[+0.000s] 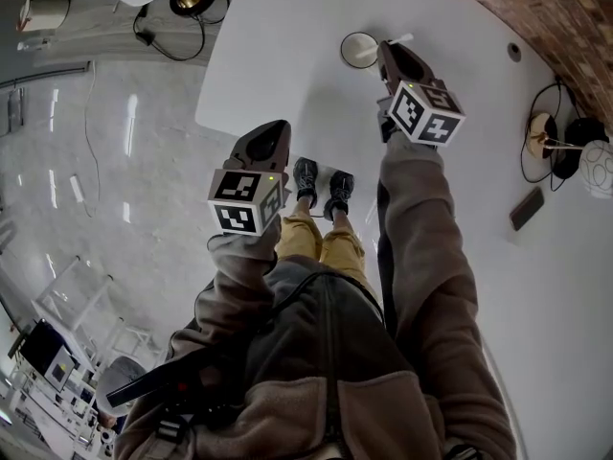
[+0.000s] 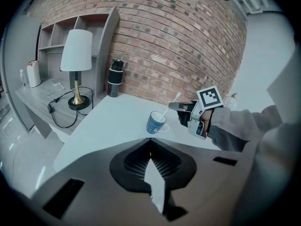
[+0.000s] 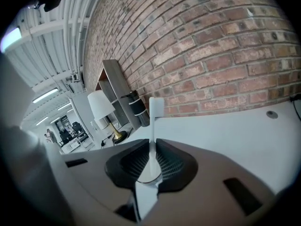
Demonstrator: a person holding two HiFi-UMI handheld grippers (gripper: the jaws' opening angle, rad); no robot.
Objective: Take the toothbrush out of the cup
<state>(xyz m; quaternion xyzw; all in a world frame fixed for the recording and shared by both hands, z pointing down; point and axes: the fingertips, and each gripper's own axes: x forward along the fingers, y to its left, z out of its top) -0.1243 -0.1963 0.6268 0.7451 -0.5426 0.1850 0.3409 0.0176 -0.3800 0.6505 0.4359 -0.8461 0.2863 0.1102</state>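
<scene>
A blue cup (image 2: 155, 123) with a white inside (image 1: 359, 50) stands on the white table (image 1: 287, 56). A white toothbrush (image 2: 171, 106) leans out of it to the right, its foot still inside the cup. My right gripper (image 2: 176, 107) is shut on the toothbrush's upper part, just beside the cup (image 1: 388, 54). In the right gripper view the toothbrush (image 3: 154, 126) runs up between the closed jaws, its head above them. My left gripper (image 1: 268, 140) hangs near the table's front edge, well short of the cup, shut with nothing in it (image 2: 150, 142).
A brick wall (image 2: 178, 36) backs the table. A black flask (image 2: 114, 76) stands at the table's far corner. A white-shaded lamp (image 2: 77, 55) with a cable sits on the grey side shelf. Another lamp base (image 1: 542, 138) and a dark flat object (image 1: 527, 209) lie to the right.
</scene>
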